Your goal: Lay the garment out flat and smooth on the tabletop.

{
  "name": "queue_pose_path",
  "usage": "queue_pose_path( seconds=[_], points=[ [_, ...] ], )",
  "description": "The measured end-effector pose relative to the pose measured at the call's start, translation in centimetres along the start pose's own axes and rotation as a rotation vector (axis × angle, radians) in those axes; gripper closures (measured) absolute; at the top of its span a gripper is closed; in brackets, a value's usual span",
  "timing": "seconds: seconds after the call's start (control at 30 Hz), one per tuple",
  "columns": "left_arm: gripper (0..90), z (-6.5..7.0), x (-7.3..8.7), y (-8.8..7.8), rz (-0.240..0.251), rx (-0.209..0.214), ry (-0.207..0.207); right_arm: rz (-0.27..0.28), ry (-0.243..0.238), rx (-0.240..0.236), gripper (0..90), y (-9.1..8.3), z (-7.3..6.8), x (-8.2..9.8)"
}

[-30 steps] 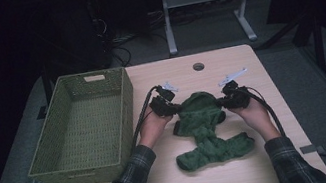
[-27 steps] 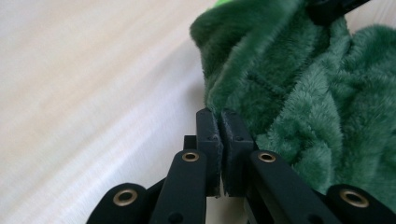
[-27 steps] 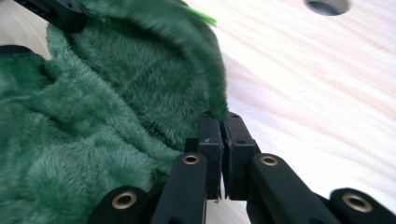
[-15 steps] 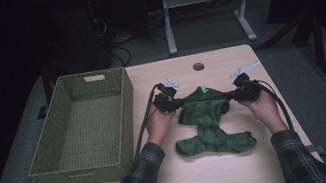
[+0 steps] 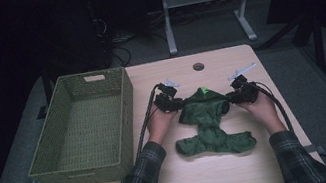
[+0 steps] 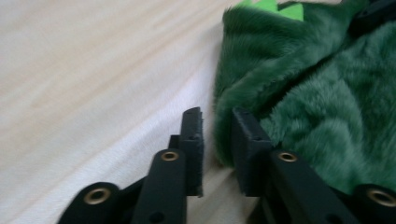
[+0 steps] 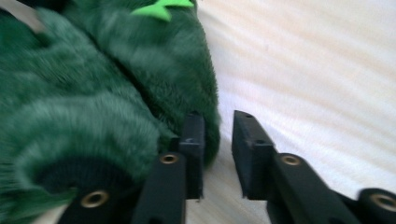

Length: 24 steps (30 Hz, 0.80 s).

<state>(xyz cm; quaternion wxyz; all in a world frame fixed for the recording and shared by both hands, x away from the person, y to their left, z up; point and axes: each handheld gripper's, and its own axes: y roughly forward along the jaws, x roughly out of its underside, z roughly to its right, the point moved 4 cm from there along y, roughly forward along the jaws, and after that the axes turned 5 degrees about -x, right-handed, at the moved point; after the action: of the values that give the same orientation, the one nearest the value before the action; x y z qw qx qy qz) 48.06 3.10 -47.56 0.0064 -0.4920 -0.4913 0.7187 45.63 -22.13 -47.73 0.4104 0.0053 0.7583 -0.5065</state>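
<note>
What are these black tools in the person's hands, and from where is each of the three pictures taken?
A person sits at a table and holds a hand tool with two black jaws in each hand: the left gripper and the right gripper. The high view comes from a fixed camera above the table. The other two views come from small cameras that ride on the grippers and look along their jaws.

On the table lie a green woven basket at the left and a green fluffy garment with light green spikes, spread flat between the hands.

Both grippers have just been opening. In the left gripper view the garment's edge sits in the gap between the jaws, but the pads do not press it. In the right gripper view the garment lies beside one jaw, not clamped. So nothing is held now.
</note>
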Motion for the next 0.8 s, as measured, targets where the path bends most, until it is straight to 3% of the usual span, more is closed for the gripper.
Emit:
queue_pose_path(
  seconds=[0.17,0.33,0.47,0.63,0.8],
  points=[
    [58.3,0.3,-0.9,-2.3,0.028,0.018,-0.009,0.071,-0.014,0.025,67.5,-2.6,-0.4,-1.0],
    [46.9,1.3,-0.8,-4.5,0.016,0.047,0.002,0.086,-0.001,-0.017,61.8,-3.8,-0.8,-0.7],
    [40.7,2.4,0.2,-5.6,0.004,0.060,0.034,0.109,-0.009,-0.047,61.5,-4.2,-1.8,-0.3],
    [32.5,3.8,1.8,-7.1,-0.002,0.073,0.091,0.094,-0.012,-0.068,61.5,-4.5,-3.4,0.2],
    [22.9,5.2,3.8,-8.5,0.014,0.077,0.115,0.125,-0.018,-0.104,62.1,-5.1,-5.3,0.7]
  ],
)
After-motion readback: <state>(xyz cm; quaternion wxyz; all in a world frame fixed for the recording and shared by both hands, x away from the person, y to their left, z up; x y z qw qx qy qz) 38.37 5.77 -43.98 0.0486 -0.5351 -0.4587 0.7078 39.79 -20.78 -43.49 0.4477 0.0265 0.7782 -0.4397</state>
